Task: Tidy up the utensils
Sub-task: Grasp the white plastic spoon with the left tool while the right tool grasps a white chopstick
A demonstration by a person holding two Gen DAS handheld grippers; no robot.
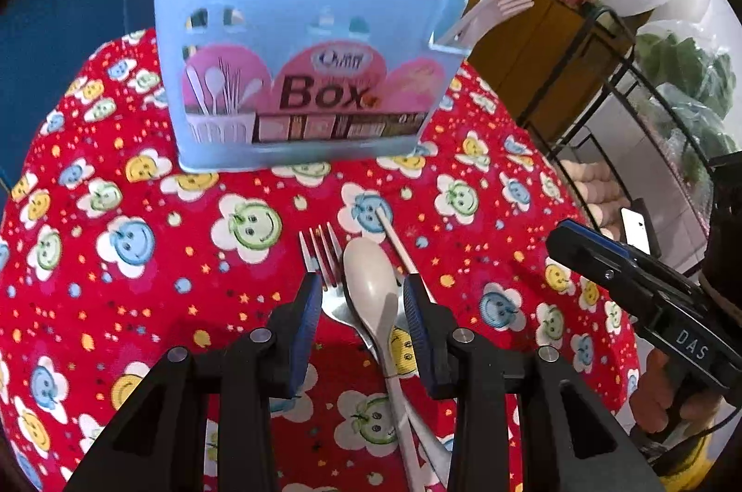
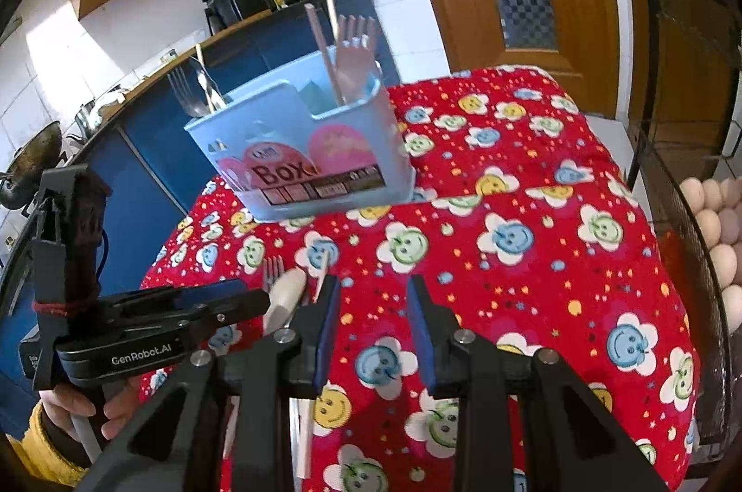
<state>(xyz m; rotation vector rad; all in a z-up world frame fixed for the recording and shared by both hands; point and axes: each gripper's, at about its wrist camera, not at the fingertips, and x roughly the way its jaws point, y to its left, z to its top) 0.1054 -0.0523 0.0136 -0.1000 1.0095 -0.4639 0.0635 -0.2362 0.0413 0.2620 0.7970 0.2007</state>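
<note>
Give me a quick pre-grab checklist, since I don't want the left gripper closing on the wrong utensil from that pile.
1. Left gripper open: ok.
2. White spoon between its fingers: ok.
3. Only the spoon in the gap: not ok, the metal fork lies beside and under it.
4. Fingers low enough to grip: cannot tell.
5. Blue holder upright with room: ok.
6. Right gripper empty, clear of the pile: ok.

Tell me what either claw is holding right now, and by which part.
Nothing. The left claw stands open around the white spoon without pressing it; the right claw is open over bare cloth.
</note>
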